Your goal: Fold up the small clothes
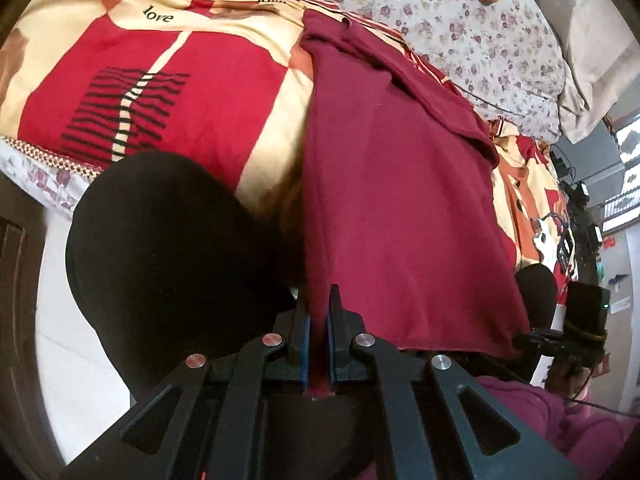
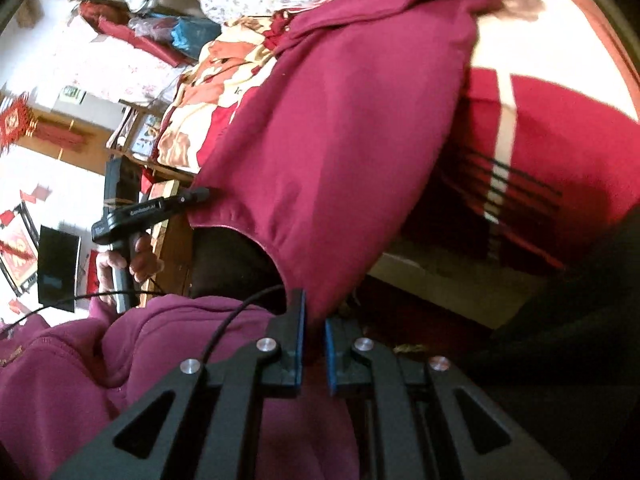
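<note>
Two black tools grip one dark red cotton garment (image 1: 400,200) between them, each closed on a near corner of its hem. In the left wrist view the left tool (image 1: 319,304) has its blue pads (image 1: 306,344) pressed together on the cloth, which runs up from the jaws and away over the bed. In the right wrist view the right tool (image 2: 313,312) pinches the other corner, its jaws nearly shut with only the fabric's thickness between them. The garment hangs from both grips over the near edge of the bed and lies stretched across a red, cream and orange patterned quilt (image 1: 168,92) printed with the word "love". Its far part is rumpled, with a flap folded back towards the right. Farther off lies a white bedsheet with small purple flowers (image 1: 460,28). The person's black-trousered knee (image 1: 160,248) fills the near left of the left view, and a magenta sweatshirt sleeve (image 2: 100,364) shows low in the right view. Seen from the right tool, the left one appears at the garment's left edge, held in a bare hand (image 2: 138,258).
</note>
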The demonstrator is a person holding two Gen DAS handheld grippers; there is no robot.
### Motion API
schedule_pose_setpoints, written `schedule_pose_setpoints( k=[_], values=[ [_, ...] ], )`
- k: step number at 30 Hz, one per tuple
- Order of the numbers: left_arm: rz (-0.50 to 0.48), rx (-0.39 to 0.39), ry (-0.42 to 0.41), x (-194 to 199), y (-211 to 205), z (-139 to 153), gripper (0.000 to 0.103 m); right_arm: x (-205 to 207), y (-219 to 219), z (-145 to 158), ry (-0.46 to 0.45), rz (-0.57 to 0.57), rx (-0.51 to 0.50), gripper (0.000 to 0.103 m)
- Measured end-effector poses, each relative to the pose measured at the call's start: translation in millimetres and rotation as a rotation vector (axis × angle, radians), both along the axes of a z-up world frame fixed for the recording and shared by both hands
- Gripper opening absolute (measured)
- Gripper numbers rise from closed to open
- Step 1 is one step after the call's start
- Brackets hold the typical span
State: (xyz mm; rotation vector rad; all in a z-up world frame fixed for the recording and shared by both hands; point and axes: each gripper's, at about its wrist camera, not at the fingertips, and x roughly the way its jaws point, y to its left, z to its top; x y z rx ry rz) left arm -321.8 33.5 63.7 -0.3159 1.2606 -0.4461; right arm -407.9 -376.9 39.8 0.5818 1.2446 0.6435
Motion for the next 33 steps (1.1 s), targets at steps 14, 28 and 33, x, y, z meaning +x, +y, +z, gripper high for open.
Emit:
schedule_pose_setpoints(
  k=[14, 28, 33],
  values=[
    [0.033, -0.087, -0.124, 35.0, -7.5, 37.5, 0.000, 29.7, -22.8, 46.0, -0.159, -0.064, 0.060, 0.008],
    [0.122, -0.088, -0.288, 156.4, -35.4, 78.5, 0.000, 144.6, -69.9, 91.6, -0.318, -0.276, 0.076, 0.008],
    [0.130, -0.061, -0.308, 202.3, -53.9, 79.6, 0.000, 190.0, -84.0, 90.9, -0.316, -0.351, 0.018, 0.008]
  ],
)
